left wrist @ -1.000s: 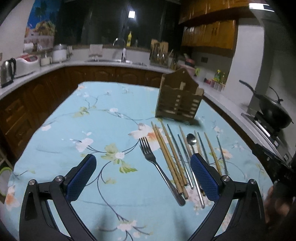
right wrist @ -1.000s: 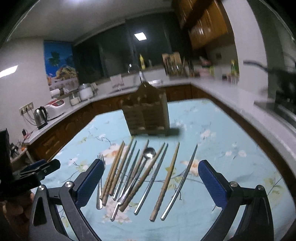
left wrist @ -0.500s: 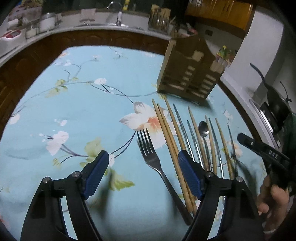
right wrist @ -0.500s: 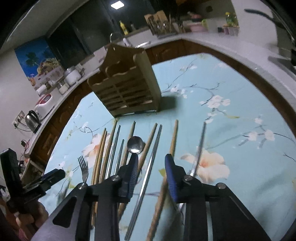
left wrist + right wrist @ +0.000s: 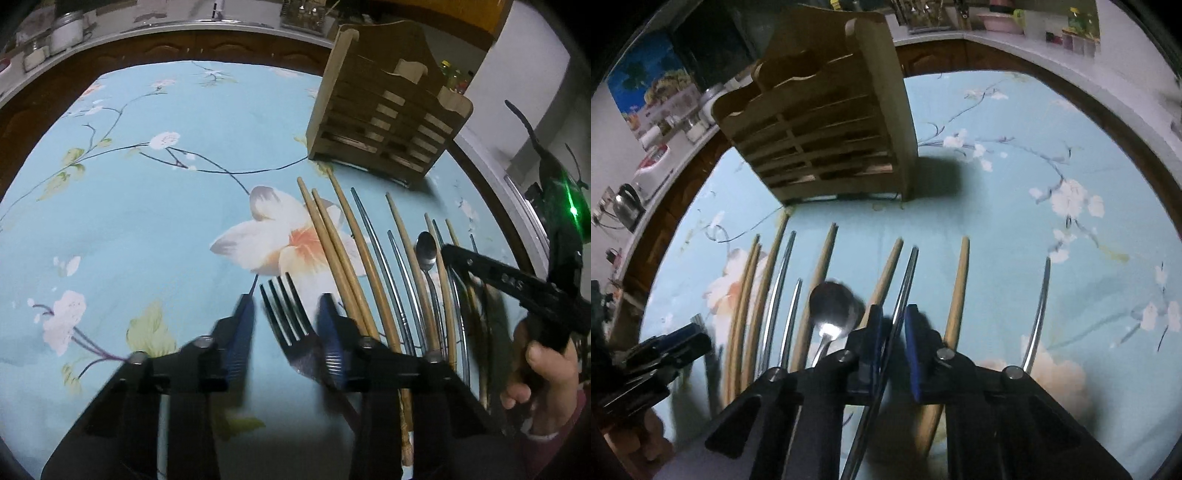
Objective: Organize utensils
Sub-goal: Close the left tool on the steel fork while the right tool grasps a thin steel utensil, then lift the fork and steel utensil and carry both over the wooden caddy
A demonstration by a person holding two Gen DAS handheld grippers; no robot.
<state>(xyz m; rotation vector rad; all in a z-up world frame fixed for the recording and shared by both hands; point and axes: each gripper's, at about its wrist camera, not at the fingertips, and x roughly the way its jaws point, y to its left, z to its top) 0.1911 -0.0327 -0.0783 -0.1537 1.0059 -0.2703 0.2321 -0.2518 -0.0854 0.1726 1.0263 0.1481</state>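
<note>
Utensils lie in a row before the holder [image 5: 388, 122], handles toward the person for easy pickup. Left gripper [image 5: 284, 328], jaws just closing, straddles the fork [image 5: 291, 332] without pressing it. Right gripper [image 5: 891, 332], closing too, nearly pinches a metal chopstick [image 5: 905, 280]; contact unclear.

Two grippers over the cloth. By the left gripper [image 5: 284, 306]: one fork [image 5: 291, 325], tines between its jaws. Just left of the right gripper [image 5: 891, 314]: one spoon [image 5: 831, 310]. Six wooden chopsticks [image 5: 955, 291] and four metal chopsticks [image 5: 1036, 321] fan out around it. Beyond them, one wooden utensil holder [image 5: 827, 122].
</note>
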